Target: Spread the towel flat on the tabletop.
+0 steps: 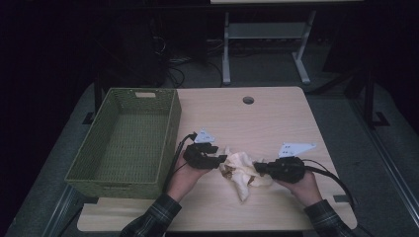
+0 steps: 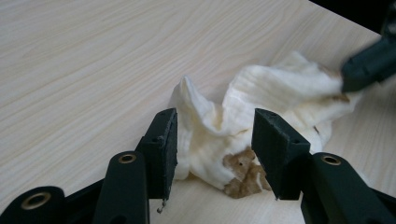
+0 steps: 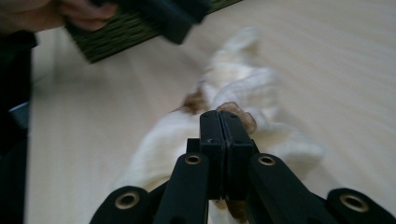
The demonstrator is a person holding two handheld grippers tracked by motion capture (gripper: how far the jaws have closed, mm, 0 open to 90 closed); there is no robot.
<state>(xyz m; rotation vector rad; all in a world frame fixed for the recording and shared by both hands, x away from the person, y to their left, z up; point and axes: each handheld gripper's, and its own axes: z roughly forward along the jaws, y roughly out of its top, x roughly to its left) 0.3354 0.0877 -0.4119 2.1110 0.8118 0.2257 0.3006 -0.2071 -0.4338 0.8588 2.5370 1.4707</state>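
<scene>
Pale wood-grain table (image 1: 267, 118) under dim light, with a round cable hole (image 1: 248, 100) near its far edge. Green woven basket (image 1: 129, 140) at the table's left edge, overhanging it slightly. Crumpled cream cloth (image 1: 242, 170) with brown patches lying on the table right of the basket, near the front edge. Left gripper (image 1: 217, 160) between basket and cloth, jaws spread, cloth bunched between them but not pressed by the pads in the left gripper view (image 2: 219, 135). Right gripper (image 1: 257, 168) at the cloth's right side, jaws pressed together and pinching a fold of cloth (image 3: 233, 112) at the tips (image 3: 225, 123). Seen from the left gripper view, that same dark jaw tip (image 2: 369, 65) biting the cloth's far corner. Plaid sleeves (image 1: 153, 217) entering from the table's front edge. Beyond the table's far edge, grey carpeted floor (image 1: 276, 74), loose cables (image 1: 173, 66) and the grey metal legs of another desk (image 1: 227, 49); rest of the room dark. Black frame rails (image 1: 368, 94) flanking the table's right side.
</scene>
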